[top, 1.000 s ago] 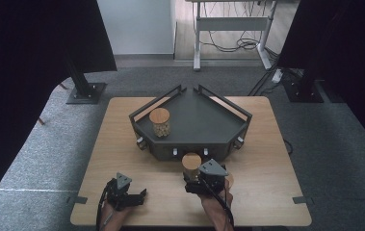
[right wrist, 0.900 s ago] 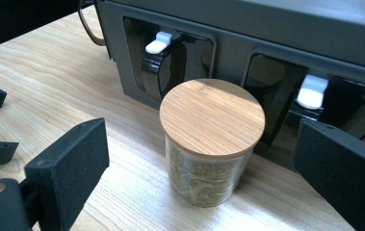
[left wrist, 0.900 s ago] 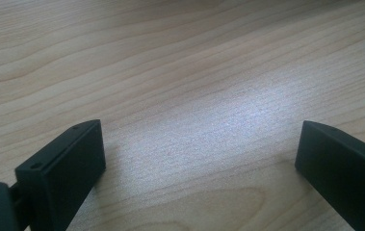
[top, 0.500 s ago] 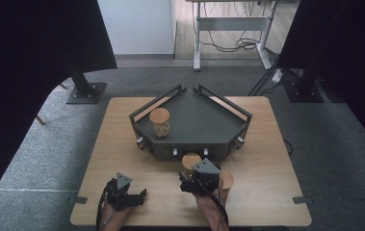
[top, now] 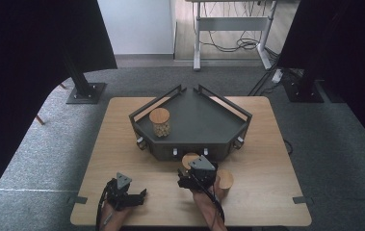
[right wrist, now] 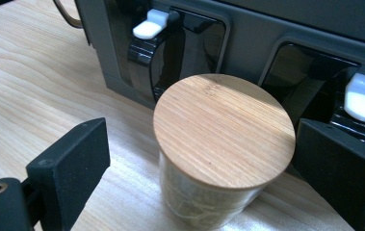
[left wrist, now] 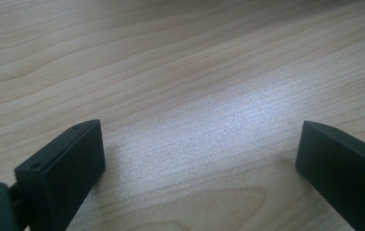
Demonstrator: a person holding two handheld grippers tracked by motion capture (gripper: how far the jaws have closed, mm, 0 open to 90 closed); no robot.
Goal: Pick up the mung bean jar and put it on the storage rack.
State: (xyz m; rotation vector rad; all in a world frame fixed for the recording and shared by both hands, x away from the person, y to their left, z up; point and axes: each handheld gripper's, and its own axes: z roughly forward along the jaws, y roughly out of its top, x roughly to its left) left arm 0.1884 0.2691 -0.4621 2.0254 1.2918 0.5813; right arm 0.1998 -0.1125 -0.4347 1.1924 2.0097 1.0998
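Your light wooden desk [top: 122, 144] stands on grey carpet [top: 35, 144], with black curtains [top: 26, 48] at both sides. Your right gripper [right wrist: 204, 159] has slid left since the earlier frame; its fingers stand wide either side of the bamboo-lidded jar [right wrist: 223, 130], not pressing it, just before the dark tray [top: 194, 120]. Your left gripper [left wrist: 199, 159] hangs wide over bare wood.

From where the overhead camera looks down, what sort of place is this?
Probably a lab or recording studio: black curtains flank a wooden table, cables trail under a desk behind, and grey carpet covers the floor.
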